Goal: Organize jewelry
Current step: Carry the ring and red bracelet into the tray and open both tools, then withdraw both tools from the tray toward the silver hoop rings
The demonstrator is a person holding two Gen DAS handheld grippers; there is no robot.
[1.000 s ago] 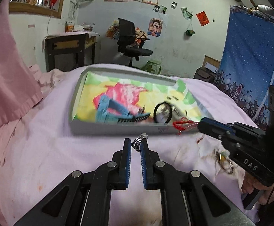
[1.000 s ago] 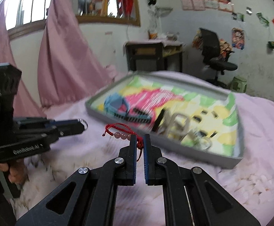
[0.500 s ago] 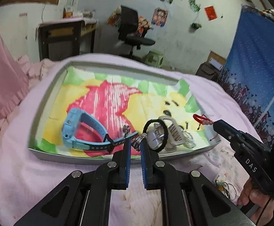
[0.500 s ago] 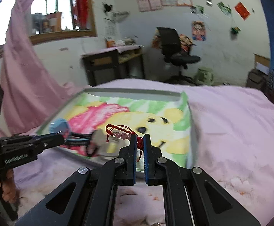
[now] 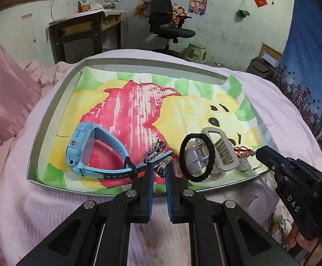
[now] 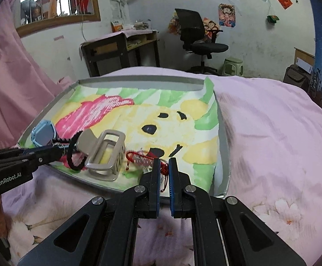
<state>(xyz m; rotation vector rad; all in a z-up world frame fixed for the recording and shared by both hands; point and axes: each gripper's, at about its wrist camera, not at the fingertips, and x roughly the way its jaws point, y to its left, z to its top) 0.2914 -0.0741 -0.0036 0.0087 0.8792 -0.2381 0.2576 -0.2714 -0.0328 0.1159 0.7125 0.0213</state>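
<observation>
A grey tray point(image 5: 41, 130) lined with a cartoon-print cloth lies on the pink bed. In it are a blue watch point(image 5: 87, 150), a black hair tie point(image 5: 196, 157), a clear hair claw point(image 5: 221, 153) and a dark chain point(image 5: 156, 150). My left gripper point(image 5: 159, 169) is shut on a small silver ring point(image 5: 163, 166), held over the tray's near edge. My right gripper point(image 6: 164, 168) is shut on a red beaded string bracelet point(image 6: 141, 158), low over the tray's near right part; it also shows in the left wrist view point(image 5: 245, 153). The tray point(image 6: 224, 155), claw point(image 6: 106, 155) and watch point(image 6: 43, 133) show in the right wrist view.
More jewelry point(image 5: 279, 223) lies on the bedcover right of the tray. A pink curtain point(image 5: 3, 93) hangs at the left, a blue one point(image 5: 311, 66) at the right. A desk point(image 5: 83, 33), an office chair point(image 5: 167, 26) and a green stool point(image 5: 196, 53) stand behind the bed.
Both grippers moved forward and down over the tray, each still holding its piece. The red bracelet now hangs low by the hair claw; the ring sits over the watch strap.
</observation>
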